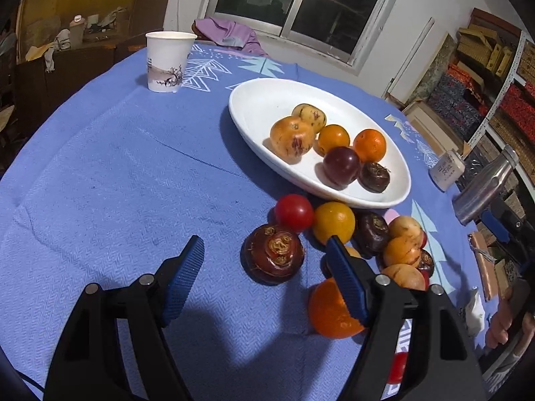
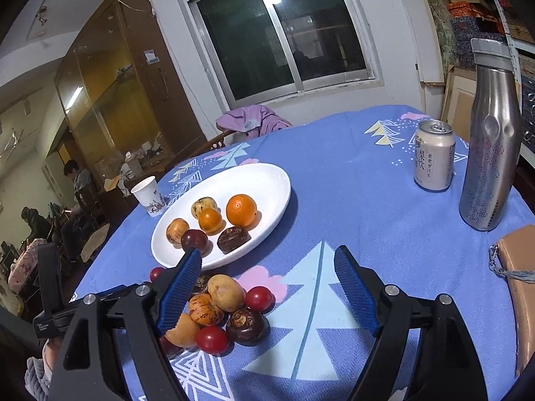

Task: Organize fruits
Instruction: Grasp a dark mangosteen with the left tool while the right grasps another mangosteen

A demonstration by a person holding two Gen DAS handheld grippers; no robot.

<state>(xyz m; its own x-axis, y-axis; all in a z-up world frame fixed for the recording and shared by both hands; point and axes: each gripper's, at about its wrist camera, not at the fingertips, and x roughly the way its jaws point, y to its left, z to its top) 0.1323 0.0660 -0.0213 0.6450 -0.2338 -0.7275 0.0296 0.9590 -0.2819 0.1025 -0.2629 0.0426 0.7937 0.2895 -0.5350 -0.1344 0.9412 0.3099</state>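
Note:
A white oval plate (image 1: pixel 264 100) (image 2: pixel 267 177) holds several fruits: oranges, yellow-brown fruits, a dark plum and a dark water chestnut. In front of it on the blue cloth lies a loose pile: a large brown water chestnut (image 1: pixel 273 254), a red tomato (image 1: pixel 294 213), a yellow-orange fruit (image 1: pixel 333 222), an orange (image 1: pixel 329 310) and others. My left gripper (image 1: pixel 265 257) is open, its jaws either side of the large chestnut, slightly short of it. My right gripper (image 2: pixel 267 267) is open and empty, above the cloth right of the pile (image 2: pixel 227 310).
A paper cup (image 1: pixel 170 61) stands at the far left of the table. A drink can (image 2: pixel 433 155), a steel bottle (image 2: pixel 490 140) and a tan pouch (image 2: pixel 520 287) stand on the right side. A chair with purple cloth (image 2: pixel 254 122) is behind the table.

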